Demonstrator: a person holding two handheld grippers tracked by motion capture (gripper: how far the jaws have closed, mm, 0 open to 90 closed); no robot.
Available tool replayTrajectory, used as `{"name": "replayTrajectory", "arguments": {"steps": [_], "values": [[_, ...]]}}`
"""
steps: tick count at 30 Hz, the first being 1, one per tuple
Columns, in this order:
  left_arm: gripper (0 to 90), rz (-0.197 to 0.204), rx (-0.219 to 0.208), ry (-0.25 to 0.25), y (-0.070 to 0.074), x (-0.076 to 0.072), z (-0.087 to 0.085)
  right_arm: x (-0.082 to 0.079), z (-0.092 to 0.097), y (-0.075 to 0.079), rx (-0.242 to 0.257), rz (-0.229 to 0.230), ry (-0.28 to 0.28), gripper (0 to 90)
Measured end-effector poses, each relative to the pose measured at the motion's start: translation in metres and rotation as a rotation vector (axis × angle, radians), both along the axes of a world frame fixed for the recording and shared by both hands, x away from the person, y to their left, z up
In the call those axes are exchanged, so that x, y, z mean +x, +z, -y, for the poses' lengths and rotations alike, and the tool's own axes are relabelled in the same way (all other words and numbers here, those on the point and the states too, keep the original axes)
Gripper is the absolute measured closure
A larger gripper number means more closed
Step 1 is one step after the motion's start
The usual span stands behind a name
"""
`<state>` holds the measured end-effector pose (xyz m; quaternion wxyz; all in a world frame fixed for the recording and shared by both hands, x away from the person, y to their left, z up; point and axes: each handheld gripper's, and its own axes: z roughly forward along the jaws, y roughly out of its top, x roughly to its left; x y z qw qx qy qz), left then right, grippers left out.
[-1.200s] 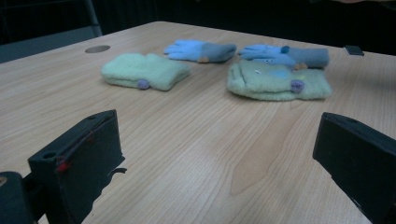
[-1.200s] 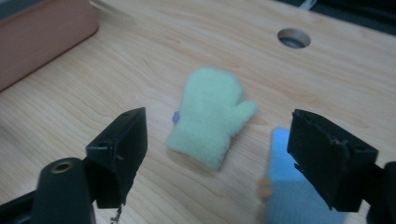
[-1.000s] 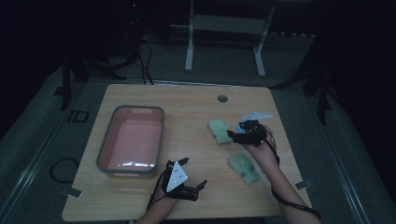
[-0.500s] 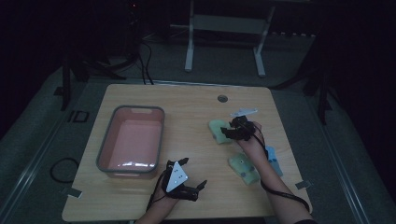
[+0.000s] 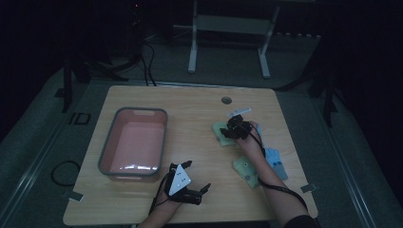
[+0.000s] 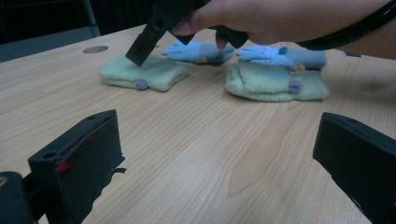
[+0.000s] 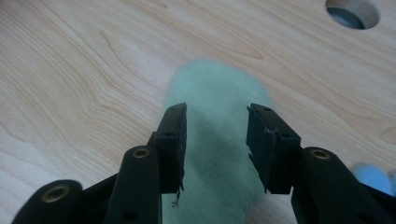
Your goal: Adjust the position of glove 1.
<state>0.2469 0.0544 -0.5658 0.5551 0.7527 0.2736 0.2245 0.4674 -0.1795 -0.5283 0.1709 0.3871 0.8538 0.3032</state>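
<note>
Picking up the far pale-green fleece sock [image 7: 215, 154], lying flat on the light wooden table [image 5: 190, 109] right of the grey-rimmed pink plastic bin [image 5: 107, 154]. Right gripper [image 7: 215, 140] over it, jaws just closing, not yet pinching. Left gripper [image 5: 192, 183] idle, jaws wide apart. Next, probably: finish squeeze, then lift toward bin.

Right gripper [image 5: 227, 131] lowered, jaws closing — left gripper [image 5: 196, 176] open.
</note>
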Motion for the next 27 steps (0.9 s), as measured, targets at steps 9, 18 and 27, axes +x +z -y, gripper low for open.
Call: {"name": "replayTrajectory", "arguments": {"steps": [9,18,27], "values": [[1.5,0.001,0.001,0.001,0.000,0.000,0.000,0.005,0.000,-0.013,0.010,-0.027,-0.017,61.9],[1.4,-0.004,-0.003,0.004,0.000,0.000,0.000,0.003,-0.001,-0.016,0.037,-0.023,-0.029,76.8],[1.5,-0.009,-0.005,0.006,0.000,0.001,0.000,-0.014,-0.006,-0.004,0.052,0.046,-0.111,86.5]]}}
